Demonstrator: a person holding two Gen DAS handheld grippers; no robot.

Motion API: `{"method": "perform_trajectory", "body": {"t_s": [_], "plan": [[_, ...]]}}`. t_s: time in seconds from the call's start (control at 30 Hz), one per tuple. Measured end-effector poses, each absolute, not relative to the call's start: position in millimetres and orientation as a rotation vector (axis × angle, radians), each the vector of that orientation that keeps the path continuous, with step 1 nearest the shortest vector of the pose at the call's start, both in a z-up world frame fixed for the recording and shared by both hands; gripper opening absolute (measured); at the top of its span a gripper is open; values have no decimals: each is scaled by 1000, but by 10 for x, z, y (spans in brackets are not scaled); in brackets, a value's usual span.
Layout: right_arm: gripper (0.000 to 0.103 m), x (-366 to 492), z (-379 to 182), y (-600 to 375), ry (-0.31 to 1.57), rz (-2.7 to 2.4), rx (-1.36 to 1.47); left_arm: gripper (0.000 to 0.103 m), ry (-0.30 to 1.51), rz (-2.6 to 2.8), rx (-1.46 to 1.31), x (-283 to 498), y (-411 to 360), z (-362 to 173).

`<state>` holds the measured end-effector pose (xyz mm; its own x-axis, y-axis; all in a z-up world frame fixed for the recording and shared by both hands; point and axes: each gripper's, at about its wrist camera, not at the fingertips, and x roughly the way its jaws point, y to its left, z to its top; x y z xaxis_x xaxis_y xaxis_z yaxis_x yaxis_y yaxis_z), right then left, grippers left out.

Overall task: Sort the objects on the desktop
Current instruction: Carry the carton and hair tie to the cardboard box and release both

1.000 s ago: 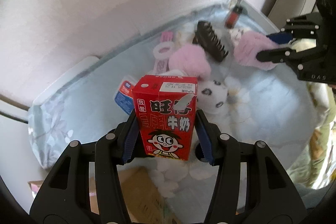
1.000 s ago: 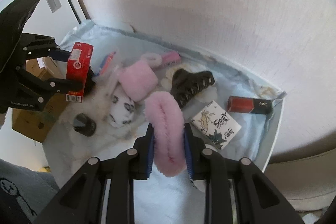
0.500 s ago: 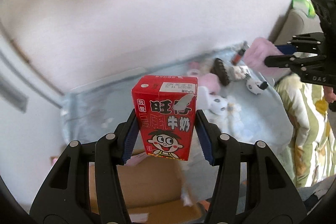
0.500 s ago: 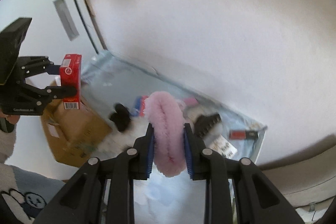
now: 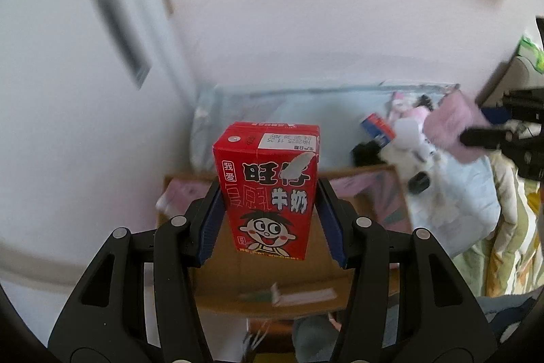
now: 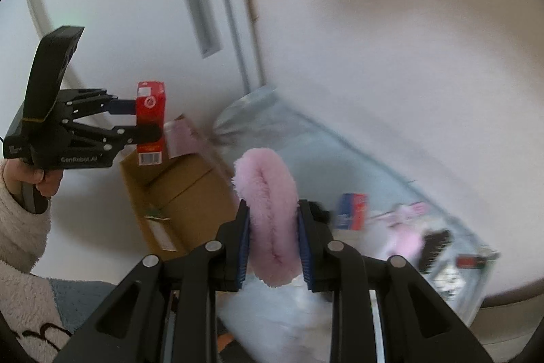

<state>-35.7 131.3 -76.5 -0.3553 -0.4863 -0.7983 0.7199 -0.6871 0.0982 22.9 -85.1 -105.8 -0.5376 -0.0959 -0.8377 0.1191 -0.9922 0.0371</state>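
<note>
Left gripper clamps red milk carton upright above the open cardboard box. Right gripper pinches pink fluffy hair band – held over the blue-covered table, beside the box.

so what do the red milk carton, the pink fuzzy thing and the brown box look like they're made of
Red milk carton: coated paperboard by the look, slightly glossy, with folded top seams and printed graphics.
Pink fuzzy thing: plush synthetic fur, matte, with fine fibres fraying at its outline; its core is hidden.
Brown box: plain cardboard, matte, with open flaps.
</note>
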Motion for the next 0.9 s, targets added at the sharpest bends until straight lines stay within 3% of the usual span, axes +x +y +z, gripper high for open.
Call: {"method": "perform_trajectory", "body": {"t_s": [0.17, 0.6, 0.9], "plan": [[24, -208, -1087, 900, 430, -2049, 1177, 49, 77, -2559, 1504, 366, -1143, -1413], [24, -170, -1691, 410, 416, -1927, 1395, 49, 146, -2445, 1708, 455, -1352, -2229], [27, -201, -1820, 248, 418, -1914, 1437, 50, 180, -2436, 1749, 430, -1410, -2383]]}}
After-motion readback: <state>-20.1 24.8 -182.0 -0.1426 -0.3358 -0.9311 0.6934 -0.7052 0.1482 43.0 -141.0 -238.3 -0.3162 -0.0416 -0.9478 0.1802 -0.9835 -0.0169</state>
